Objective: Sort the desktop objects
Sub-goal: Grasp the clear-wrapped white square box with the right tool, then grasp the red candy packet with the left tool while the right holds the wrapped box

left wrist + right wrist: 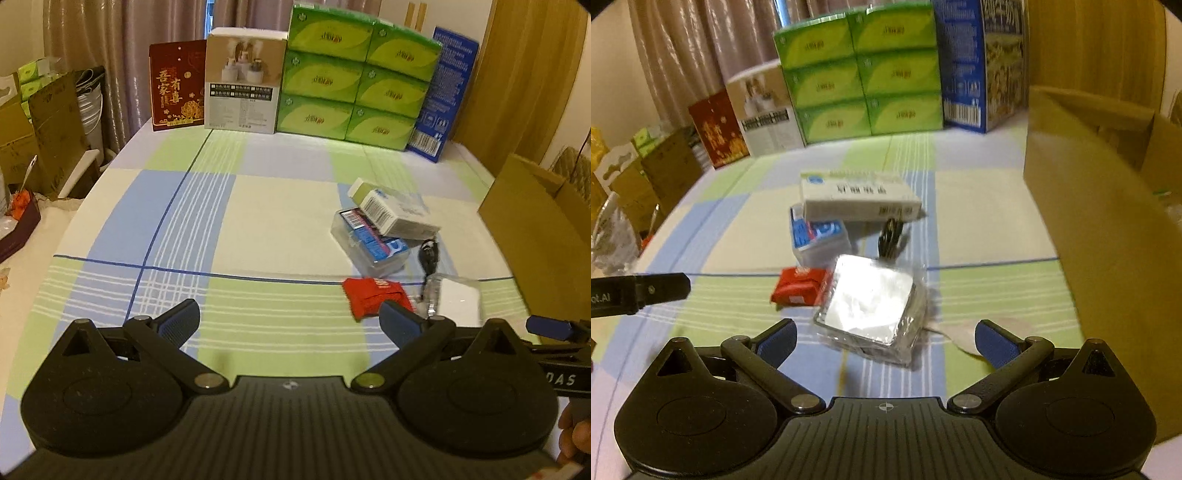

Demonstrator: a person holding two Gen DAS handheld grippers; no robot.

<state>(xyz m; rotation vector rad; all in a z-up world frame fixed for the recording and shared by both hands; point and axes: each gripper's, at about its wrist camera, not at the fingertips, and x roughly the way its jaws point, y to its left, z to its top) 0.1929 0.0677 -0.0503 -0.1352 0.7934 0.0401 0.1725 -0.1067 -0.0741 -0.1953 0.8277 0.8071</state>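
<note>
right tool (884, 341), jaws wide, is nearing the wrapped pack (871, 308); straddling it squarely should be gripping best.

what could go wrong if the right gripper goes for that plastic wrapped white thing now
The right gripper is open just short of the wrapped white pack; its loose, shiny film could slip or crumple between the fingers. The red packet touches the pack's edge and could get dragged along. The black cable just behind might snag.
</note>
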